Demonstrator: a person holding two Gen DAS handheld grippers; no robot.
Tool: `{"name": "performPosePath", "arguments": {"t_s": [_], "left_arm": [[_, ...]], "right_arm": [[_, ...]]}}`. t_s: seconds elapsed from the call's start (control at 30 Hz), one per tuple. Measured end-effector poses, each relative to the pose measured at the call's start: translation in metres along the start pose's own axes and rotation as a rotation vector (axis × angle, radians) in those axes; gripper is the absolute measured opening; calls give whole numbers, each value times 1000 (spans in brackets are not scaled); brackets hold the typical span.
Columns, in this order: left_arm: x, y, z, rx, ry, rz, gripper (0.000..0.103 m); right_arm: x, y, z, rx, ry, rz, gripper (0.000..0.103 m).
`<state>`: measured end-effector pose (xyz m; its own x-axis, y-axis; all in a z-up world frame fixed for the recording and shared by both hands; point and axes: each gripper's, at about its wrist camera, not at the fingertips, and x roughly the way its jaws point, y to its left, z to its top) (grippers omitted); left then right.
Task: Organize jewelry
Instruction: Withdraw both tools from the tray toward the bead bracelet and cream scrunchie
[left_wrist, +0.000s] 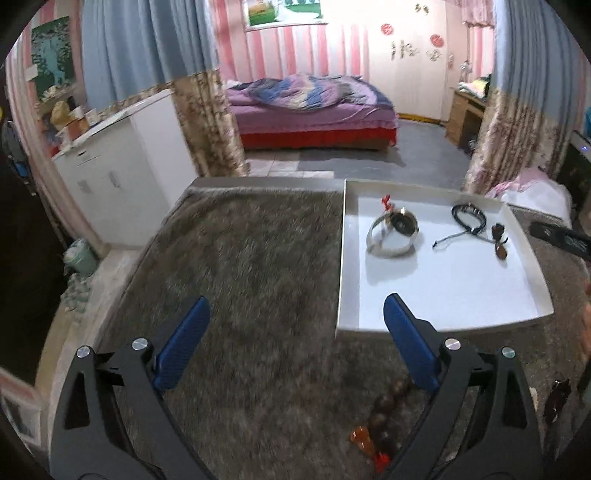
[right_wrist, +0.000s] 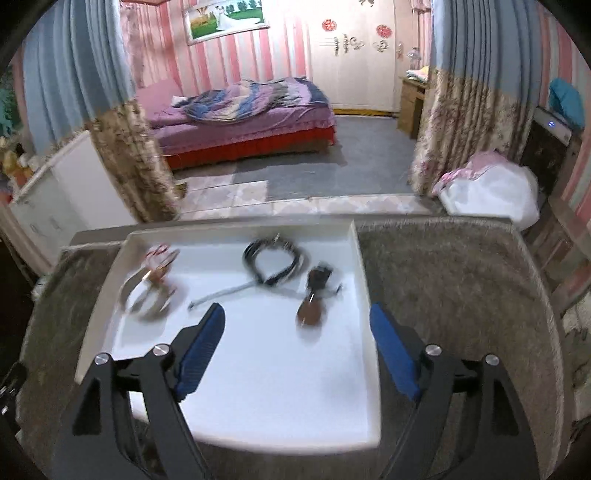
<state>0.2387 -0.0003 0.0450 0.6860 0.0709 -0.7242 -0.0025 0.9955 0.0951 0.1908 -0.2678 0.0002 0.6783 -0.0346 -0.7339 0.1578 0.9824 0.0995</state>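
A white tray (left_wrist: 461, 306) lies on a shaggy grey rug. In it are a silver bangle with a watch-like piece (left_wrist: 393, 232), a black cord bracelet (left_wrist: 469, 218) and a brown pendant (left_wrist: 500, 245). A dark wooden bead bracelet with an orange bead (left_wrist: 384, 417) lies on the rug just below my open, empty left gripper (left_wrist: 295, 310). My right gripper (right_wrist: 297, 317) is open and empty above the tray (right_wrist: 258, 406), near the pendant (right_wrist: 312, 312), cord bracelet (right_wrist: 273, 262) and bangle (right_wrist: 147, 295).
Another dark piece (left_wrist: 556, 402) lies on the rug at the right edge. A white cabinet (left_wrist: 122, 173) stands left, curtains on both sides, a bed (left_wrist: 310, 110) beyond. A white bag (right_wrist: 491, 192) sits right of the rug.
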Motion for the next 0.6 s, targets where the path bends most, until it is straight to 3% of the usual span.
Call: {"name": "performPosePath", "arguments": {"t_s": [0.3,0.6], "left_arm": [[-22,-24,-25,-44,45,-34,94],[-25,-36,-36,-8,70,-59,94]], "right_arm": [[-23,-10,-47,-57,62,2,81],[-30,-22,-78,-59,90,14,81]]}}
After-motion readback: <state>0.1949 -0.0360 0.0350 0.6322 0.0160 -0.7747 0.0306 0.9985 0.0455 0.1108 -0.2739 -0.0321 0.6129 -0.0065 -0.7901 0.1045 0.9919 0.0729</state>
